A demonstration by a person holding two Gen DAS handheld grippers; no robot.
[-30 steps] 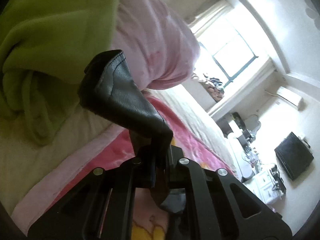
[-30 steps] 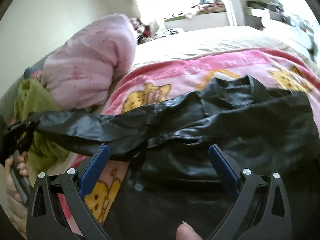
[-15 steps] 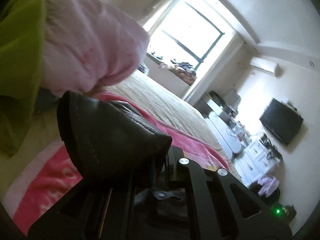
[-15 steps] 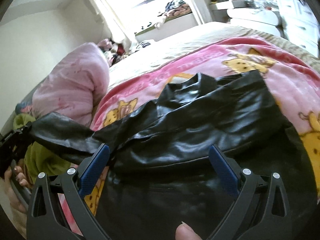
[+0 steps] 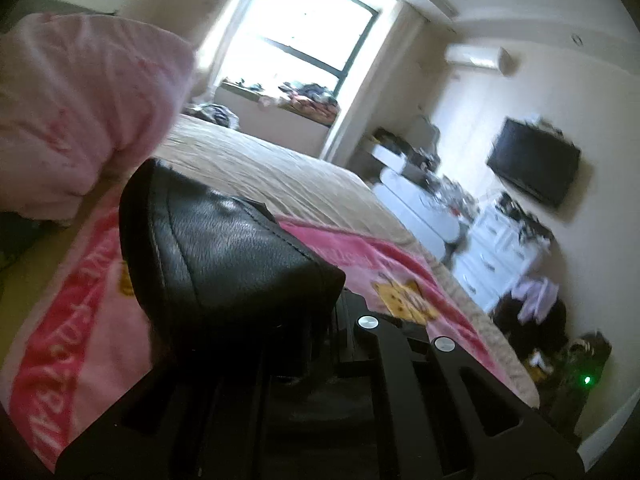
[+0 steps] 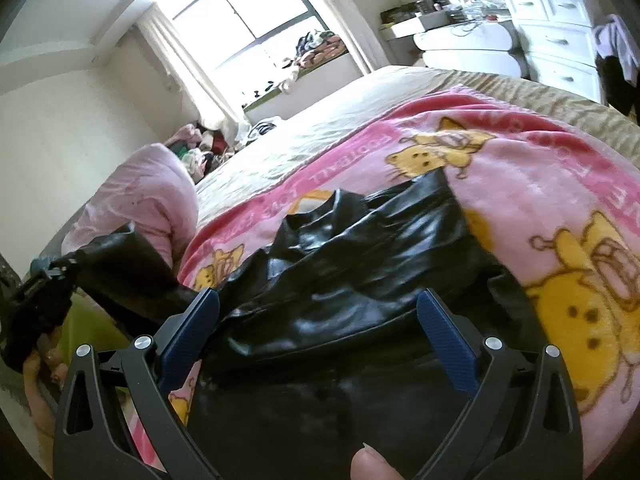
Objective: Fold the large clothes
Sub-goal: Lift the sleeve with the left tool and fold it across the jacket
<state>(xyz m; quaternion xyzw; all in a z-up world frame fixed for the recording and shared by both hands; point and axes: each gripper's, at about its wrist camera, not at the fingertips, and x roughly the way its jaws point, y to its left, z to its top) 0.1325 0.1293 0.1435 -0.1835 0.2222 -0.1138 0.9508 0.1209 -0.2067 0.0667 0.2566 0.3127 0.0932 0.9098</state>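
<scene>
Lying across a pink blanket [image 6: 532,184] on the bed [image 6: 320,120], one black leather jacket [image 6: 360,280] is seen, its body spread flat and its collar bunched toward the far side. One sleeve [image 5: 224,248] is lifted off to the left and is pinched in the left gripper [image 5: 320,332], whose jaws are closed tight on the leather. In the right wrist view the same gripper [image 6: 60,276] is seen at the left edge with the sleeve [image 6: 132,276] stretched from it back to the jacket. The right gripper [image 6: 320,320] is held just above the jacket's near part, its two blue-padded fingers [image 6: 448,344] spread wide with nothing clamped between them; a thumb tip [image 6: 372,460] is visible at the bottom edge.

One blanket is counted, printed with several yellow cartoon figures and a red border carrying white capital lettering; "FOOTBALL" can probably be made out, the rest being too blurred and distorted to read. Beneath it a beige bedspread [image 5: 280,168] is laid. One bulky pale-pink quilt [image 5: 80,112] is heaped at the bed's left side, with a patch of green fabric [image 6: 88,320] below it.

One large window [image 5: 304,36] is set in the far wall, its sill piled with clothes. One air conditioner [image 5: 476,58] and one dark television [image 5: 532,168] are mounted on the right wall, above white drawers [image 6: 556,40] cluttered with small items.
</scene>
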